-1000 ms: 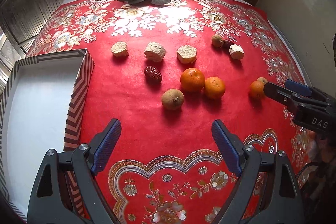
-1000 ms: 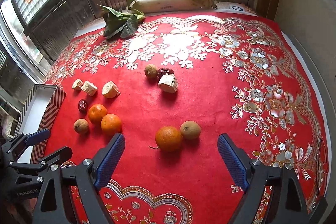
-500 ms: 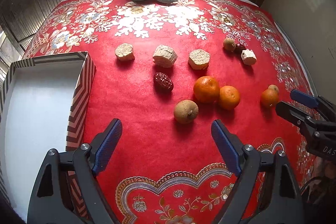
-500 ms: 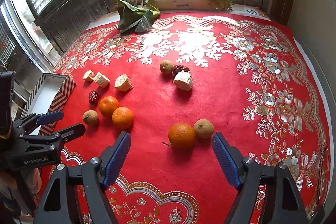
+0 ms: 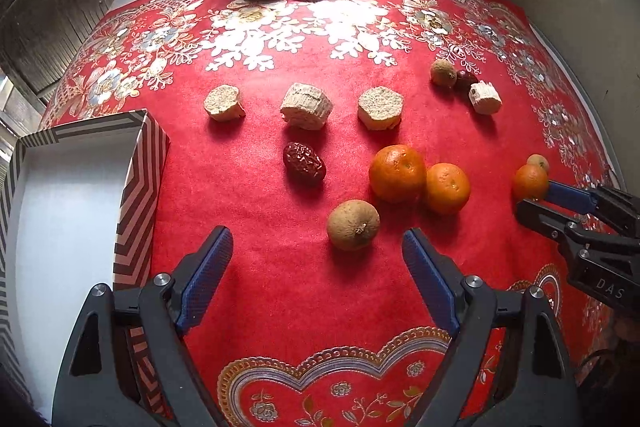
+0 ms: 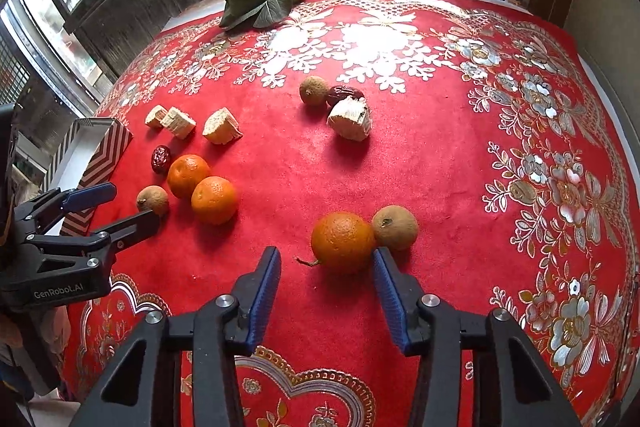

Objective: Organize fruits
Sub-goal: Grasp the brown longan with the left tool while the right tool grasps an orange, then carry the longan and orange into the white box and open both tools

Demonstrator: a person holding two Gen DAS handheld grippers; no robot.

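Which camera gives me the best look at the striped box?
Left wrist: the box sits close at the left, white inside and striped wall in view, though the frame crops it. Right wrist shows only a small corner behind the left gripper.

The left gripper point(image 5: 316, 247), black-framed with blue ribbed pads, fills the lower middle of its own view, tilted steeply down, jaws spread wide with nothing between them. The right gripper point(image 6: 326, 269), of the same build, sits low and centre in its view; its jaws have just been closing and stand narrower, neither pad point(image 6: 264, 291) visibly pressing on anything.
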